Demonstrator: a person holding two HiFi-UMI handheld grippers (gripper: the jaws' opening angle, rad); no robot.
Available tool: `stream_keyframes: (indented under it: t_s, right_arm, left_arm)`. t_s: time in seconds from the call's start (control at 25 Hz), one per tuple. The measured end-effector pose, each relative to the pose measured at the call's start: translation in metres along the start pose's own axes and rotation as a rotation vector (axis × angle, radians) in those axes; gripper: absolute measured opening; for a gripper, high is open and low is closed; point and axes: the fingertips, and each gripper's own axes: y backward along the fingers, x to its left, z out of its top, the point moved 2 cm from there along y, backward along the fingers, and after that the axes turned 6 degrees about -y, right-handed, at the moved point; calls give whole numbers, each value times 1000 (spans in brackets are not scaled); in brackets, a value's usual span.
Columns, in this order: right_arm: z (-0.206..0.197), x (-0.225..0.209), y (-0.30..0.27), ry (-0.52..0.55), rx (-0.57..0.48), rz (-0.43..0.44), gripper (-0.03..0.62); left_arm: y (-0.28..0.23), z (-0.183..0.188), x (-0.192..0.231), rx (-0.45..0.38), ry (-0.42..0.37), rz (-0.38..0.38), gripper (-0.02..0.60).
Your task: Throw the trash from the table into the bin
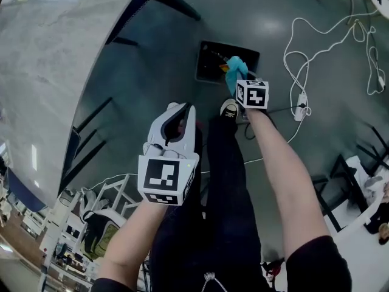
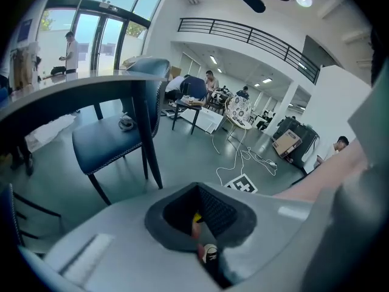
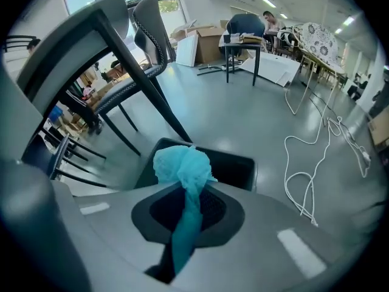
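Observation:
A crumpled teal piece of trash (image 3: 181, 166) sticks up from my right gripper (image 3: 188, 210), whose jaws are shut on its lower end. In the head view that gripper (image 1: 236, 81) hangs over the near edge of the black bin (image 1: 209, 58) on the floor, holding the teal trash (image 1: 236, 69). The bin (image 3: 238, 168) lies right behind the trash, and something yellow and orange shows inside it. My left gripper (image 1: 180, 113) is nearer to me, above my legs, with its jaws together and nothing between them (image 2: 200, 219). The grey marble table (image 1: 48, 53) is at the left.
A dark blue chair (image 2: 112, 142) stands by the table, and chair legs (image 3: 137, 96) rise left of the bin. White cables (image 1: 304, 47) and a power strip (image 1: 300, 106) lie on the floor to the right. My shoe (image 1: 230, 108) is just short of the bin.

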Motion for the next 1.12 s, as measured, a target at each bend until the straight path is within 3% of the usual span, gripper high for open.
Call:
stream_keyframes:
  t_s: [0.28,0.48,0.6,0.72,0.8,1.0,1.12]
  right_arm:
    - [-5,-24,-36,-14,28,-28,55]
    - [2,-28,-41,-42,39,-21,213]
    - [2,-26,-35,-59,35,-9,271]
    - [4,-23,-21,-53,29,19,288]
    - [9,-18,-8,-40,18,36,287]
    - [39,11,55,29,-45,76,214]
    - [69,37,118,116,-88,105,128]
  left_arm:
    - [-9,-28,7,10,22,13,0]
    - [-12,-31,11,11,16,21,0]
    - [-12,-28,11,11,8,20,0]
    - [-12,-18,6,2,2,14,0]
    - [-12,-8,2,-5,-1,9,0]
    - [-4,15,-6,-11,-26,-3,0]
    - [4,37,-9,-12,-42,-4,0]
